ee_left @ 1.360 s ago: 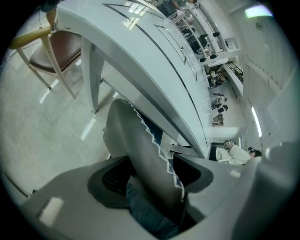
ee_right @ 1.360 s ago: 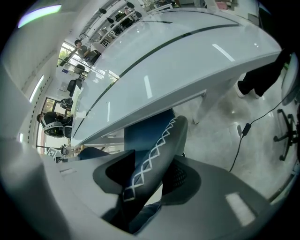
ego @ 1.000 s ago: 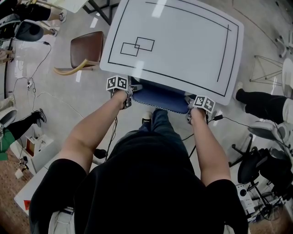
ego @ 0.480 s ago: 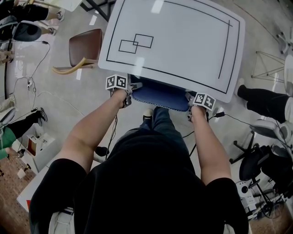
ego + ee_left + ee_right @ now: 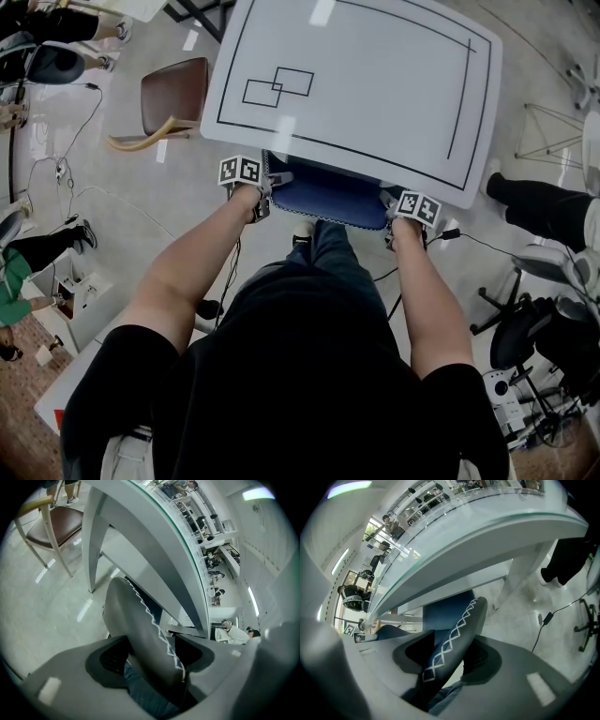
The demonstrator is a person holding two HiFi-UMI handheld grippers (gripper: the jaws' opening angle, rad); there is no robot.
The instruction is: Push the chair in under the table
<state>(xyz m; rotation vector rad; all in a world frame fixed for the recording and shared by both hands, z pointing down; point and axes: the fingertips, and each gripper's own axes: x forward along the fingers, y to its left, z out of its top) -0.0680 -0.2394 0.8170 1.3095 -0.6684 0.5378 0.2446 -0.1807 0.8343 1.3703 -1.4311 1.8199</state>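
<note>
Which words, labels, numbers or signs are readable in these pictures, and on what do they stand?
None can be read.
The table bears only drawn black lines and rectangles.
The cubes on the left gripper and right gripper bear square black-and-white patterns, no letters.

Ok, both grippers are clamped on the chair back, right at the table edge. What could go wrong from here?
1. The left gripper and right gripper grip the chair by its backrest, right beside the table edge; more pushing could knock them against it.
2. In the left gripper view the backrest top sits close to the table's rail; it may jam there.
3. A cable lies on the floor by the right side and might snag.
</note>
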